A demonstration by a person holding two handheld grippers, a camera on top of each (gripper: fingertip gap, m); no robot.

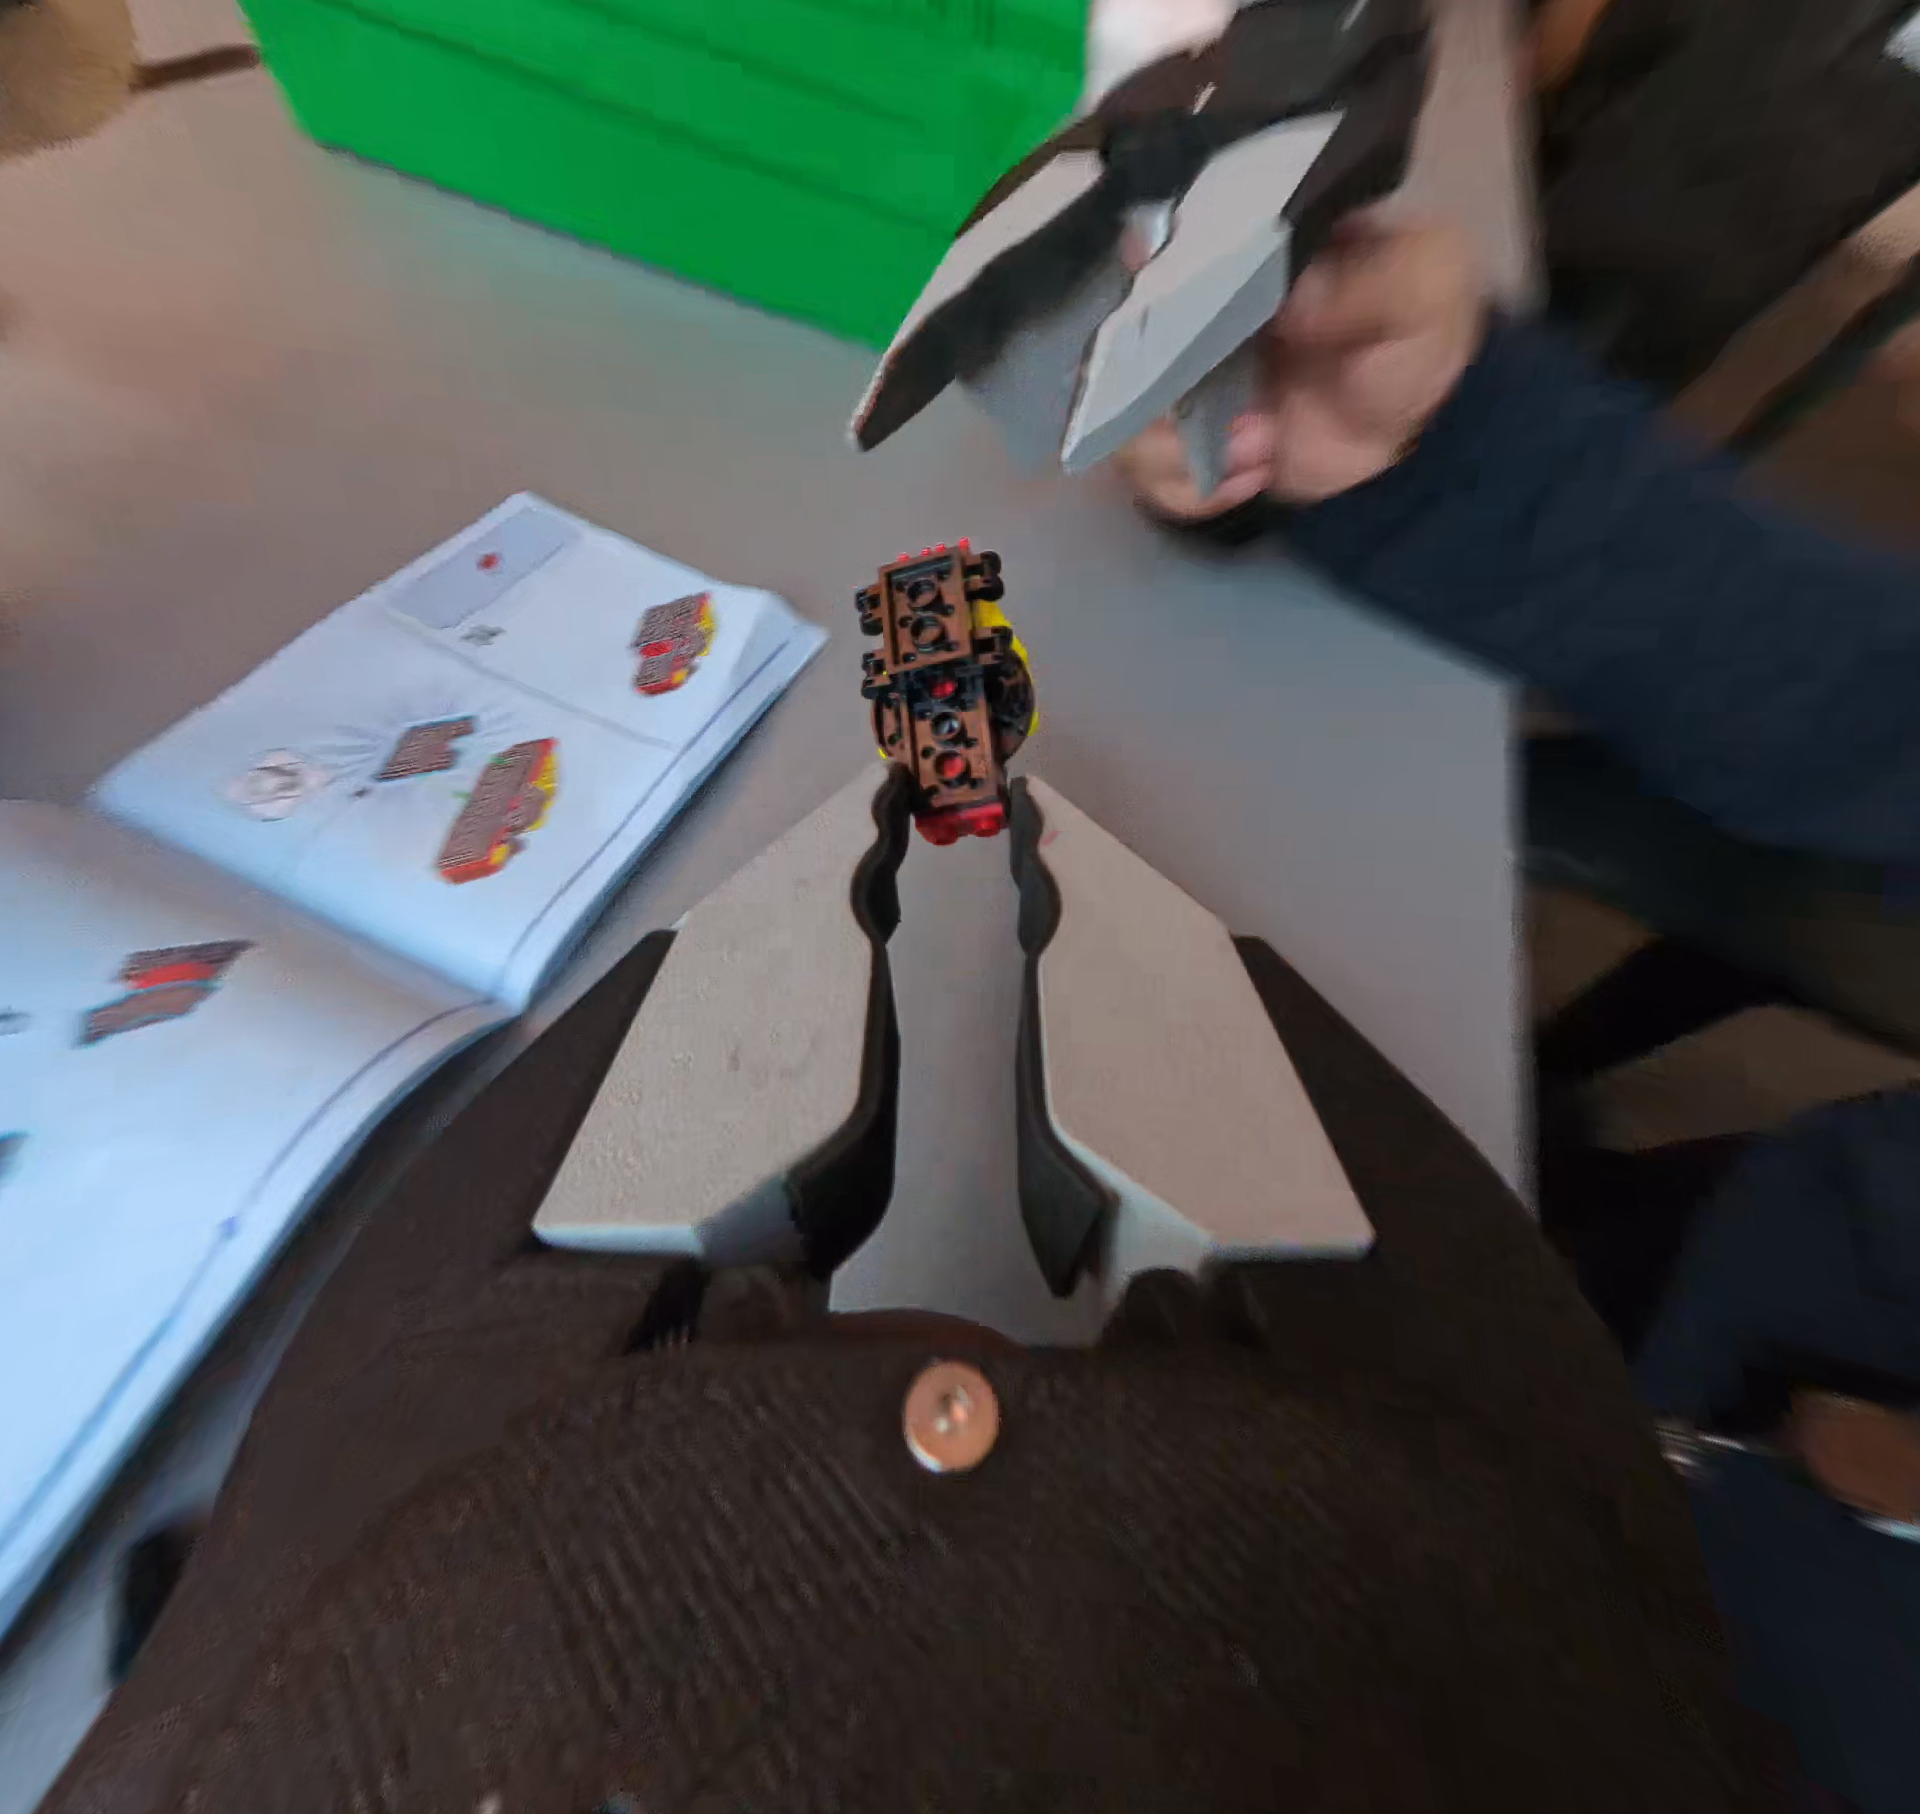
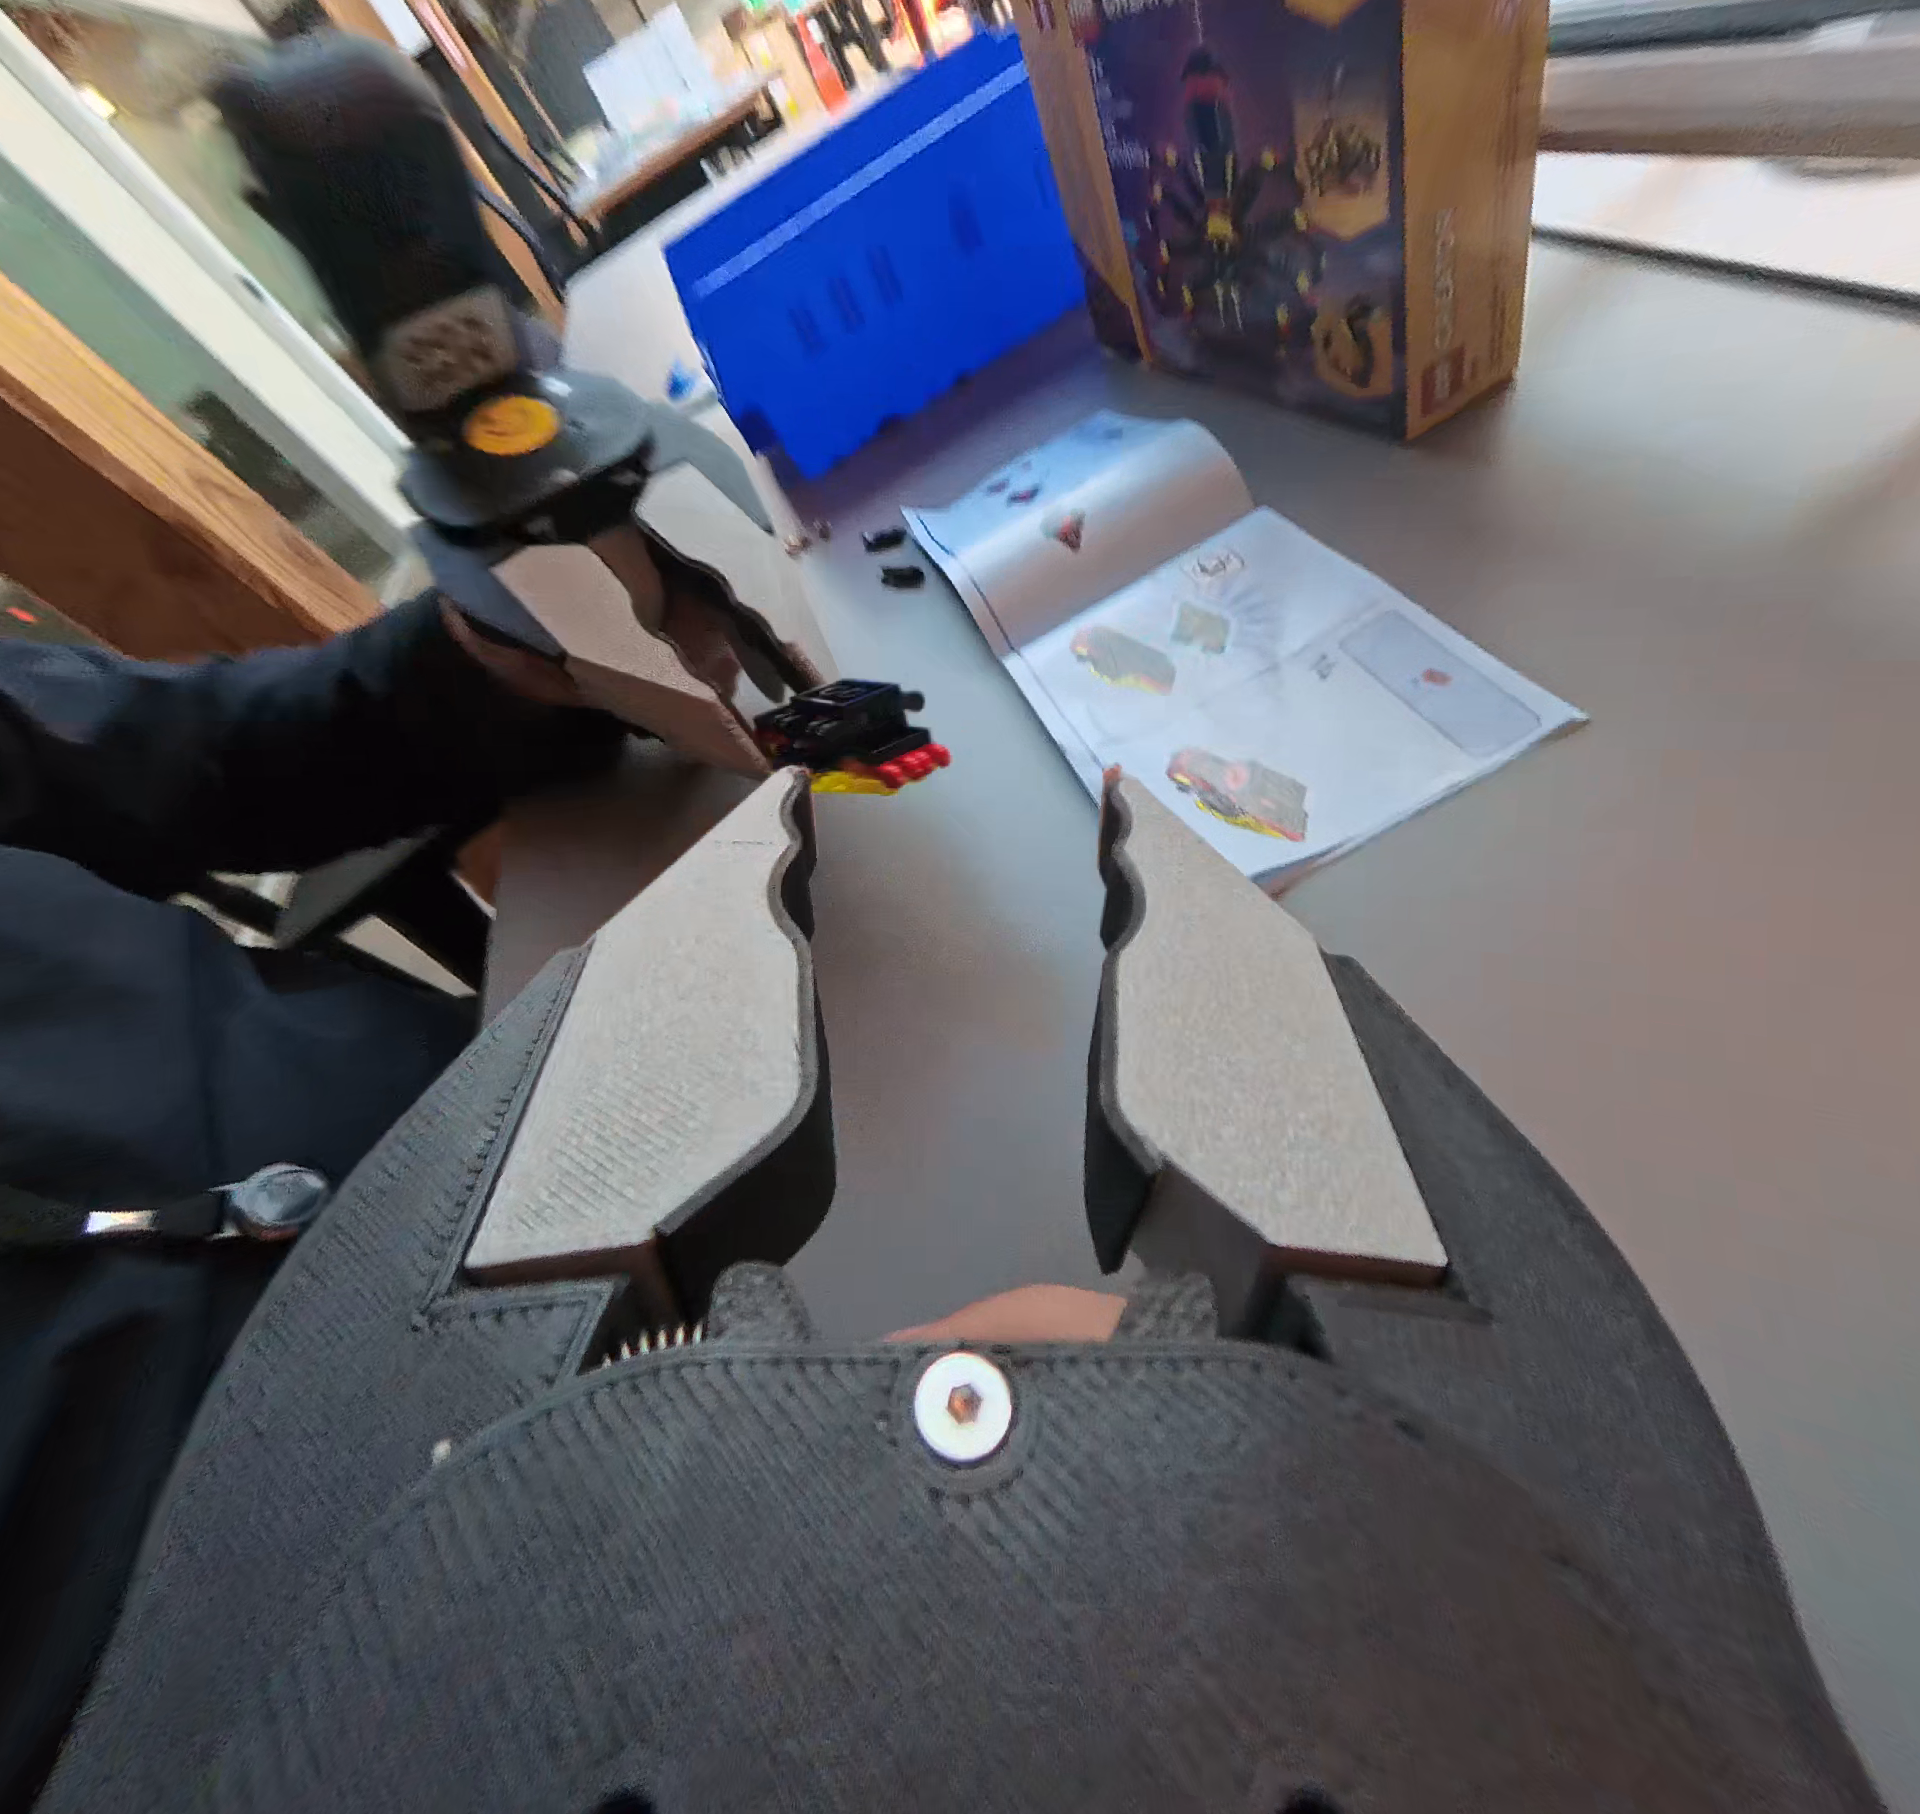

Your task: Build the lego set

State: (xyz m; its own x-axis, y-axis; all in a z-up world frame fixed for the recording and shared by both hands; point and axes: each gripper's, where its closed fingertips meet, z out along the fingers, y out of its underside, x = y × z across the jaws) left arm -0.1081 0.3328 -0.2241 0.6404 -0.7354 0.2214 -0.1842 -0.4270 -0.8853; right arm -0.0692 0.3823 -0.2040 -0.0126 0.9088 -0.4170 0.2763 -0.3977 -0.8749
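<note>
Pinching the small brick assembly (image 1: 940, 699) by its red end, my left gripper (image 1: 951, 808) has both fingertips clamped on it, holding it up over the grey table (image 1: 416, 393). It looks light and stiff, though the black clips along its sides could pop off, so I'd judge the solid brown plate the safest place to grip. My right gripper (image 2: 951, 829) hangs spread apart and empty, just beside the assembly. Past it lies the open instruction booklet (image 2: 1299, 663), with two loose black pieces (image 2: 894, 559) near its top edge. Farther out stand a blue bin (image 2: 883, 258) and the set's box (image 2: 1299, 154).
</note>
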